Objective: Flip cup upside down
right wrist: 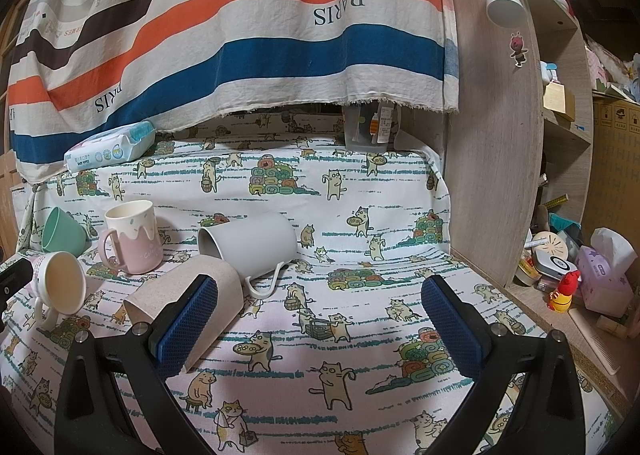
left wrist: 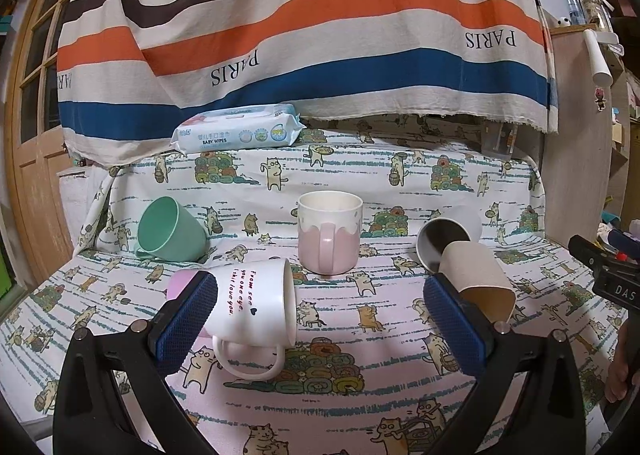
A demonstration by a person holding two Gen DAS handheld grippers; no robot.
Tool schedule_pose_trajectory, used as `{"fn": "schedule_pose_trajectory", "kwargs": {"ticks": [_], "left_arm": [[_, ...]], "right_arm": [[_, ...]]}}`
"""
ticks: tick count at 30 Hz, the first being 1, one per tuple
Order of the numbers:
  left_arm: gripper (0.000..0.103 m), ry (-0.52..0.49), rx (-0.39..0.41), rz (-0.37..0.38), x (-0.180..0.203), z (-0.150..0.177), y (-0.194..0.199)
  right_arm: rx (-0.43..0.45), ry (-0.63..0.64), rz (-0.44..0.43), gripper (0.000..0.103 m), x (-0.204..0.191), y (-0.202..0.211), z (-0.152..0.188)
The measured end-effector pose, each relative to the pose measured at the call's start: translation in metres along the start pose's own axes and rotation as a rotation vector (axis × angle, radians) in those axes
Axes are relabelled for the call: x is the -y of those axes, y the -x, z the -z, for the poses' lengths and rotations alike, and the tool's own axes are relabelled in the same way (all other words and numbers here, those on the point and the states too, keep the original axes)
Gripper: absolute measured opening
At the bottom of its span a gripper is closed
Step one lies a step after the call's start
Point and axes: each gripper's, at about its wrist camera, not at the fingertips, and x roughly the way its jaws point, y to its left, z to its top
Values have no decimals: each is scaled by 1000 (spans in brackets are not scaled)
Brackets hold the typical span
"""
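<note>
Right now we have five cups on the cat-print cloth (left wrist: 360, 343). Nearest our left gripper (left wrist: 320, 319) lies the white mug (left wrist: 256, 295) on its side, mouth to the right, handle toward us, its base just at the left pad; the jaws stand wide apart, holding nothing. Behind it the pink mug (left wrist: 329, 233) stands upright. A green cup (left wrist: 170, 229) lies tipped at left, a grey mug (right wrist: 250, 245) and a beige tumbler (right wrist: 188, 291) lie at right. Our right gripper (right wrist: 320, 319) is also spread apart, empty, the tumbler just beside its left pad. Wipes (left wrist: 236, 131) sit at the back.
</note>
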Motion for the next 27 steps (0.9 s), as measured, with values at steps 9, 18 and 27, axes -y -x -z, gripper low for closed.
{"fn": "schedule_pose_trajectory", "kwargs": {"ticks": [9,18,27], "left_arm": [[103,-1,0,1,1,0,0],[103,-1,0,1,0,0,0],[103,-1,0,1,0,0,0]], "right_arm": [[0,0,0,103,0,-1,0],[3,3,1,103,0,0,0],[6,3,2,103,-2,1,0]]}}
